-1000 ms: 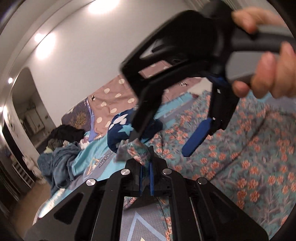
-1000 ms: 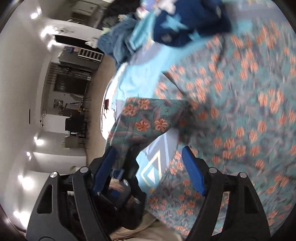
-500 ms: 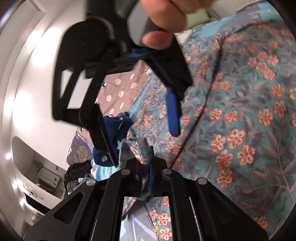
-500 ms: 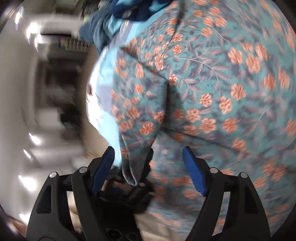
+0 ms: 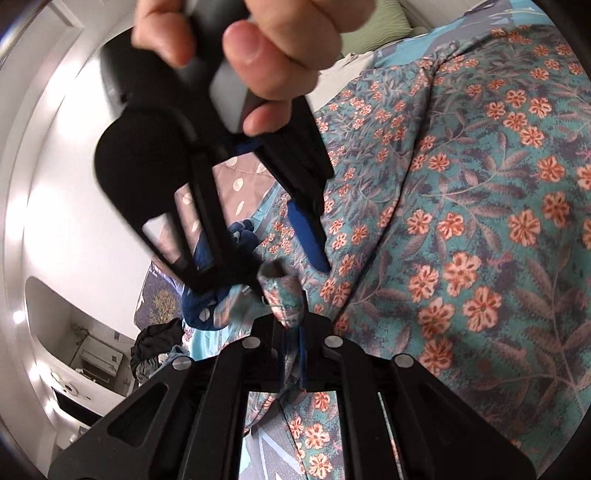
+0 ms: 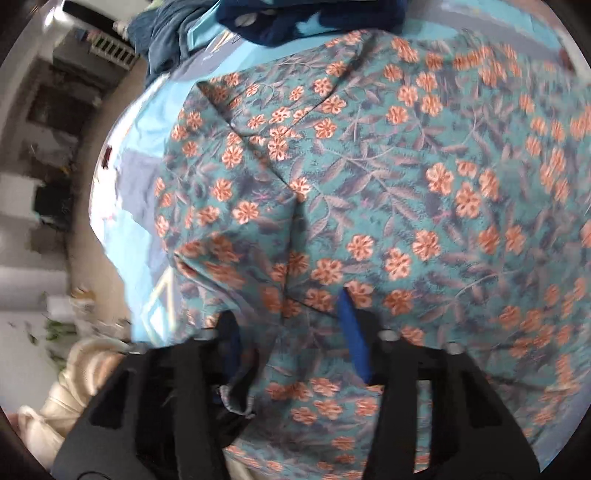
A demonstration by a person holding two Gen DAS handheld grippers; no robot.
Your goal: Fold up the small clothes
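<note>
A teal garment with orange flowers (image 5: 461,229) lies spread on the bed and fills the right wrist view (image 6: 388,192). My left gripper (image 5: 290,325) is shut on a bunched corner of that garment, which pokes up between its pads. My right gripper (image 6: 291,332) is open, jaws wide, low over the garment with cloth between the blue pads (image 6: 354,332). The right gripper also shows in the left wrist view (image 5: 288,243), held by a hand just above the pinched corner.
A light-blue patterned sheet (image 6: 133,236) covers the bed. A dark-blue garment with pale shapes (image 6: 314,18) and a pile of blue clothes (image 6: 166,33) lie at the far end. A polka-dot pillow (image 5: 236,184) sits behind. The floor (image 6: 88,258) lies past the bed's left edge.
The left gripper has carried its pinched corner across over the garment. The right gripper has dropped closer to the cloth and moved nearer the left one, still open.
</note>
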